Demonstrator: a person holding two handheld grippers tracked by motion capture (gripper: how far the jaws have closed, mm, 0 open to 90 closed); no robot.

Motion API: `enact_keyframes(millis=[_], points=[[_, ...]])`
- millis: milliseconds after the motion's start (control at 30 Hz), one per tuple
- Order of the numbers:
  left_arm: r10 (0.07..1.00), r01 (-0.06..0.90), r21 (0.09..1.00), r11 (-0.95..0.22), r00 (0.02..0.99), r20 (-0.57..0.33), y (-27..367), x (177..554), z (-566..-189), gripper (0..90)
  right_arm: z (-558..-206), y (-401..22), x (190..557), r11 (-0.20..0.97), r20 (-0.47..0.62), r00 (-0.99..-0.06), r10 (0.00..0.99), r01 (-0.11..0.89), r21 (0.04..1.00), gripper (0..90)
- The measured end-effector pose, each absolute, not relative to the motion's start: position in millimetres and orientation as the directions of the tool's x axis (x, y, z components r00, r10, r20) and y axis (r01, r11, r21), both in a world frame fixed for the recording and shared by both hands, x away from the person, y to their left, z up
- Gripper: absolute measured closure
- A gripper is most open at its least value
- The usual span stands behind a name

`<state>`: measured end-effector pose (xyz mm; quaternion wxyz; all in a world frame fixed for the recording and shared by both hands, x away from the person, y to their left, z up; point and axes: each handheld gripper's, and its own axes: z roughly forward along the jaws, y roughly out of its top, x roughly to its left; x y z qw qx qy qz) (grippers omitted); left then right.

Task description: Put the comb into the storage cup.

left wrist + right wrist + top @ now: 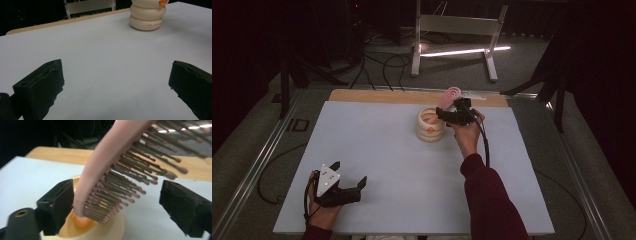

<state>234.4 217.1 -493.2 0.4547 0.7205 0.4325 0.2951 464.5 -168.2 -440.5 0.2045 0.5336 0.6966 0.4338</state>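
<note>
**Hairbrush going into the cream holder, claw opening off it**

At the left of the high view, the left claw [348, 181] is resting low on the pale tabletop [377, 150], near the person's edge, well apart from the work. Its jaws are standing wide apart with nothing between them; the left gripper view is confirming bare tabletop between the two black jaws.

Moving right, the cream ribbed holder [430, 125] is standing upright toward the far side of the tabletop. The pink hairbrush [449, 96] is leaning out of its mouth, tilted up and away, with its lower end inside the holder.

At the right, the right claw [451, 116] is hovering over the holder's rim. Its jaws are spread, the brush is sitting between them, and one jaw is right beside the brush's back, possibly touching it, while the other is standing clear.

Judging by this, the placing is looking nearly done: the brush is in the holder, and drawing the claw away is what is left.

The right gripper view is showing the brush's bristles [130, 182] and an orange patch [82, 221] inside the holder, which the high view is leaving too small to read. The left gripper view is showing small lettering on the holder's lowest ring [146, 25], too small to read.
</note>
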Motion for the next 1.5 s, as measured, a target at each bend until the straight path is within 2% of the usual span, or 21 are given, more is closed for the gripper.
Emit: enact_keyframes(millis=[800, 1500], points=[[0.892, 0.355, 0.910, -0.215, 0.451, 0.034, 217, 234, -493, 0.7, -433, -185, 457, 0.133, 0.091, -0.363, 0.927, 0.547, 0.827, 9.0], [0.891, 0.357, 0.909, -0.216, 0.452, 0.034, 216, 234, -494, 0.7, -427, -198, 448, 0.177, 0.058, -0.407, 0.912, 0.515, 0.839, 9.1]])
